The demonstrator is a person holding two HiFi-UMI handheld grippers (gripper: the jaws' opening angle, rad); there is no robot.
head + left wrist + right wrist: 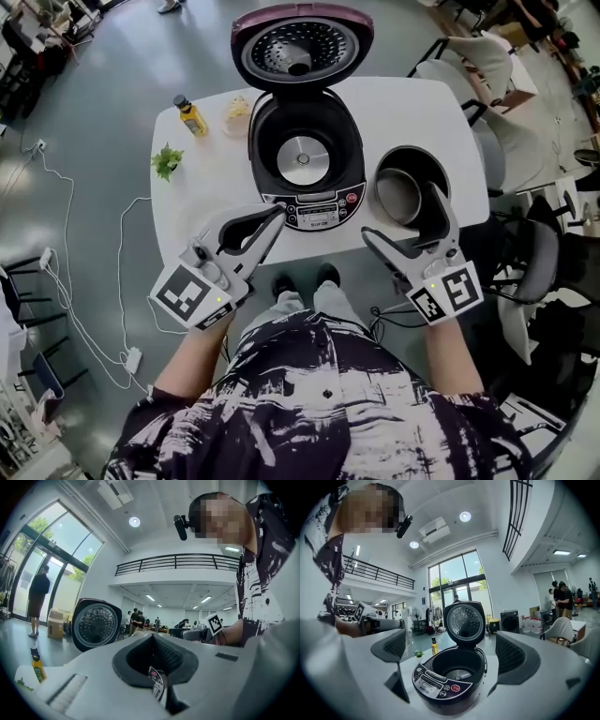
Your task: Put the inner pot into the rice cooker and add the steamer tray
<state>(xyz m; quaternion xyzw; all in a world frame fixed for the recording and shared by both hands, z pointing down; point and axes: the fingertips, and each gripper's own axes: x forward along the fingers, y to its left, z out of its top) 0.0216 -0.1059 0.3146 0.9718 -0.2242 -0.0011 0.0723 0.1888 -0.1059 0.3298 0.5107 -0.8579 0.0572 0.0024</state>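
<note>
Inner pot (424,165), round and dark-walled with a dull metal inside, is standing near the right edge of the white table (403,103), just beside the rice cooker (314,208). The cooker's glossy dark body is gaping open, its perforated lid (302,45) tipped back, seemingly ready to receive the pot. The right gripper (401,212) is hovering over the pot, jaws spread and holding nothing, likely lining up a grasp. The left gripper (275,217) is hanging at the front edge, clenched on nothing.

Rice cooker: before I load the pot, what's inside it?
Only the round metal heating plate shows inside the rice cooker; no pot is in it. Its near inner wall is out of sight.
</note>
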